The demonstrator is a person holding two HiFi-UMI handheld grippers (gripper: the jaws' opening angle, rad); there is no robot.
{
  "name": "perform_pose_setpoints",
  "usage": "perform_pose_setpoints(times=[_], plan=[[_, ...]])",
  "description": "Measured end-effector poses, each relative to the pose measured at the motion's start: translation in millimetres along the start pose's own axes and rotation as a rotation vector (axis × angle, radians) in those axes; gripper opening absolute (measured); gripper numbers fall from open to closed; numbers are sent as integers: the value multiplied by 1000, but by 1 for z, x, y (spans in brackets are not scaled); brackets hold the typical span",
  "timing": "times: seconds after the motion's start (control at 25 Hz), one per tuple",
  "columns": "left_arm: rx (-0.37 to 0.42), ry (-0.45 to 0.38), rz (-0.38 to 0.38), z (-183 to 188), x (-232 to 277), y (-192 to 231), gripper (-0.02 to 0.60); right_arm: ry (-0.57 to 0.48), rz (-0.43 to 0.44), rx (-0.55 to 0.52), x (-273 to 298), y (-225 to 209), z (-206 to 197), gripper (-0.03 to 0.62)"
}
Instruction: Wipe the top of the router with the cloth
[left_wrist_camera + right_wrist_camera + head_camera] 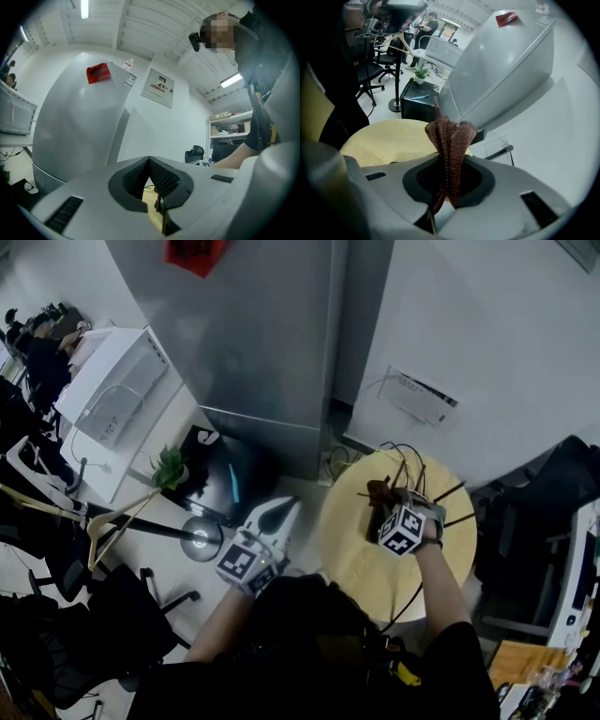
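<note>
Right gripper view: cloth (449, 140) clamped lengthwise along jaws; left gripper (149, 160) jaws together.

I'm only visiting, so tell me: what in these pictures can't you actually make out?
Top of the router: in the head view, the right hand-held gripper and the cloth cover it. Only antennas show, so contact is unclear.
Red sign on the grey cabinet: in the left gripper view, the print is too small.
Wall notice: same view, the text is too small.
</note>
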State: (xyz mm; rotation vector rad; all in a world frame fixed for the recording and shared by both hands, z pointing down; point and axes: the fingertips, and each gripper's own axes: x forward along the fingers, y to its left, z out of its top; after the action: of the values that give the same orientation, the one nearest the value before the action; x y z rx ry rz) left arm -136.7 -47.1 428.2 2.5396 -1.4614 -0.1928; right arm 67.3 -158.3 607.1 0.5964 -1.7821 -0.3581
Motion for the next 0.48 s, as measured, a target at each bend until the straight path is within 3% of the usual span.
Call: perform_pose_setpoints(times=[0.48], plan=[[-2,3,-91,-2,18,-11,-3,-37,-128,35,-42,-37,10,61]])
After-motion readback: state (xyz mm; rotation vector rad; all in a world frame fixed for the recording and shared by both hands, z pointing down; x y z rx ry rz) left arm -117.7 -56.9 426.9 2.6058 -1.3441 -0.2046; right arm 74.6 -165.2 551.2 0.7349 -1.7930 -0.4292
